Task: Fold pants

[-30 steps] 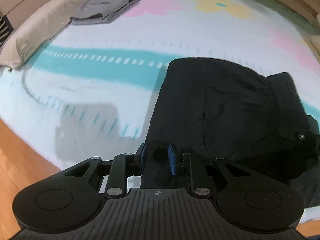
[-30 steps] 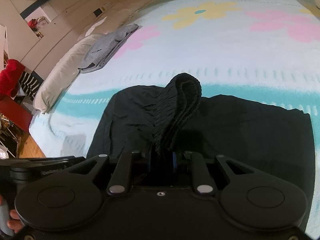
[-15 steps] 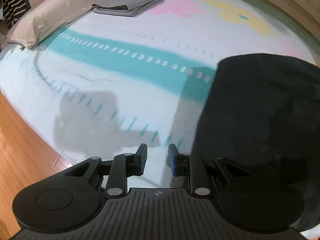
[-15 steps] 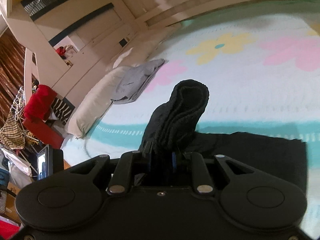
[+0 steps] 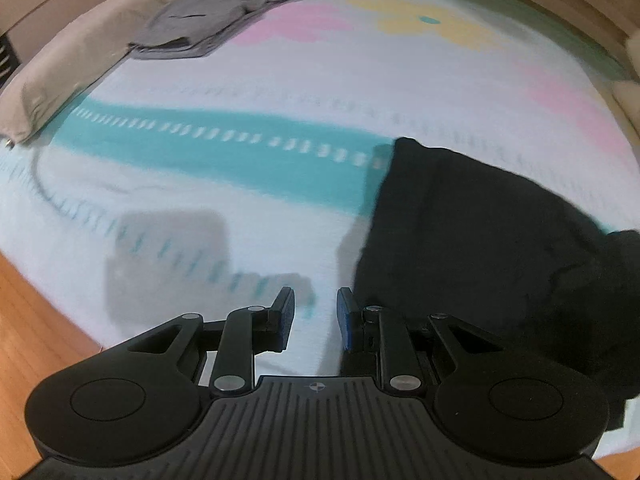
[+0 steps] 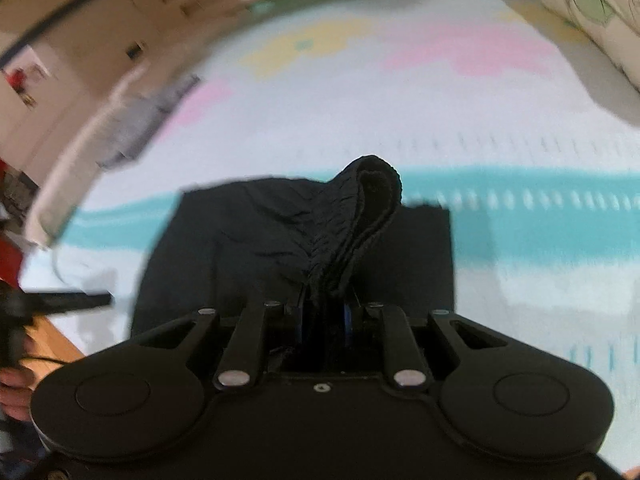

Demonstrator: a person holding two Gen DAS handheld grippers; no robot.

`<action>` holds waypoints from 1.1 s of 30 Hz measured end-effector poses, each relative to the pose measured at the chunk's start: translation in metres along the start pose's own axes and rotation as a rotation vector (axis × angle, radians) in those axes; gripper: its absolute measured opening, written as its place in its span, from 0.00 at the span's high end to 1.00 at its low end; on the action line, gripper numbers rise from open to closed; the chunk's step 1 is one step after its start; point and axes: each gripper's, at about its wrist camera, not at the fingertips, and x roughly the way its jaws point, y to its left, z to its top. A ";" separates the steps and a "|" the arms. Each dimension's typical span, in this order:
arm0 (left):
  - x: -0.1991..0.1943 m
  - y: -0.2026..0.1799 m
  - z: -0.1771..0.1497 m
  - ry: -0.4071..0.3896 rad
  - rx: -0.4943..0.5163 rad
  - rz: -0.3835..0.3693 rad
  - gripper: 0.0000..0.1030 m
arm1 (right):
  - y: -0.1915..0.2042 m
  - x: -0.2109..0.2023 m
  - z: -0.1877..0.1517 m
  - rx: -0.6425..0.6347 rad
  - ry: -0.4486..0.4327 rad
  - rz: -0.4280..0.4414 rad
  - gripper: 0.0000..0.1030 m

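The black pants [image 5: 480,240] lie partly folded on the flowered bedspread [image 5: 240,92], to the right of my left gripper [image 5: 315,314]. That gripper is open, hovering over bare bedspread just beside the pants' left edge, with nothing between its blue pads. In the right wrist view my right gripper [image 6: 325,314] is shut on a bunched, ribbed fold of the pants [image 6: 360,208], which stands up from the jaws. The rest of the pants [image 6: 240,248] lies flat below it, across the teal stripe.
A folded grey garment [image 5: 208,20] rests by a beige pillow [image 5: 60,76] at the far left of the bed. Wooden floor [image 5: 24,320] borders the near left edge. A patterned quilt [image 6: 592,12] lies at the far right. A hand [image 6: 16,384] shows at the left.
My left gripper slid left off the pants, then came back to their edge. My right gripper swung across the bed with the bunched fold still in it.
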 end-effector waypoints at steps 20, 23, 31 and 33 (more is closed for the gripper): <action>0.045 -0.044 -0.015 0.053 0.188 0.102 0.78 | -0.008 0.016 -0.015 -0.039 0.076 -0.104 0.69; 0.038 -0.037 -0.010 0.054 0.153 0.061 0.78 | -0.009 0.006 -0.011 -0.022 0.050 -0.100 0.62; 0.027 -0.029 0.003 0.042 0.082 0.029 0.78 | 0.001 -0.021 0.002 -0.035 -0.087 -0.178 0.61; 0.026 -0.031 0.005 0.040 0.083 0.025 0.78 | 0.004 -0.025 0.006 -0.033 -0.127 -0.184 0.61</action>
